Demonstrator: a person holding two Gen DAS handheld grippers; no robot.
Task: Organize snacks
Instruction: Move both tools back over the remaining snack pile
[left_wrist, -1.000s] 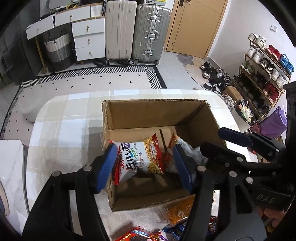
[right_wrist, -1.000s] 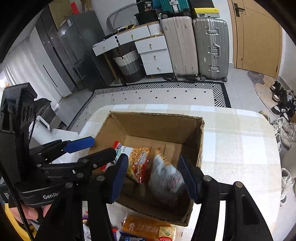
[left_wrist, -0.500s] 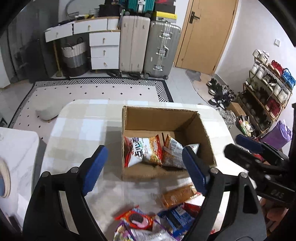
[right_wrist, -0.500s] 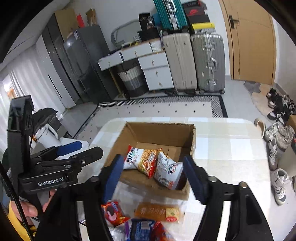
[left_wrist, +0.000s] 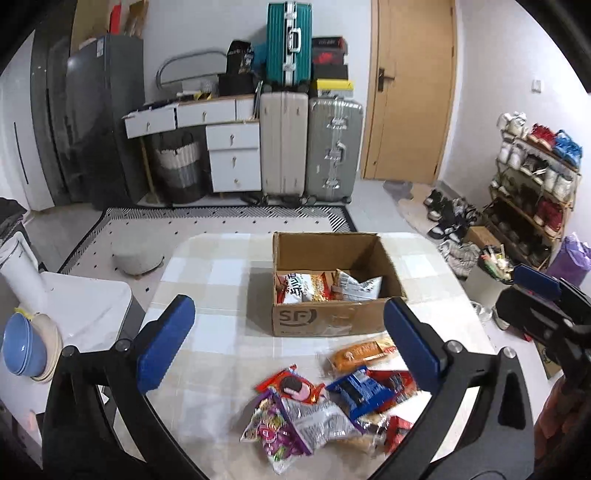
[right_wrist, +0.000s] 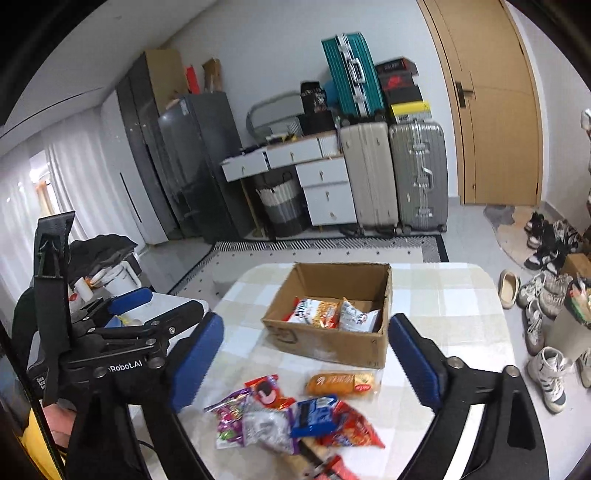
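Observation:
An open cardboard box stands on the table. Inside it lie a noodle-snack bag and a white bag. Nearer to me is a loose pile: an orange packet, a blue packet, a red cookie packet, a purple bag and a silver bag. My left gripper and right gripper hang above the pile, short of the box. Both sets of jaws are opening wide with nothing between them.
The checked tablecloth has bare room left of the box. A white side table with stacked blue bowls sits at the left. Suitcases and drawers line the far wall; a shoe rack and loose shoes are on the right.
Both grippers pulled back and up from inside the box and spread their jaws. The two bags stayed in the box. The snack pile came into view.

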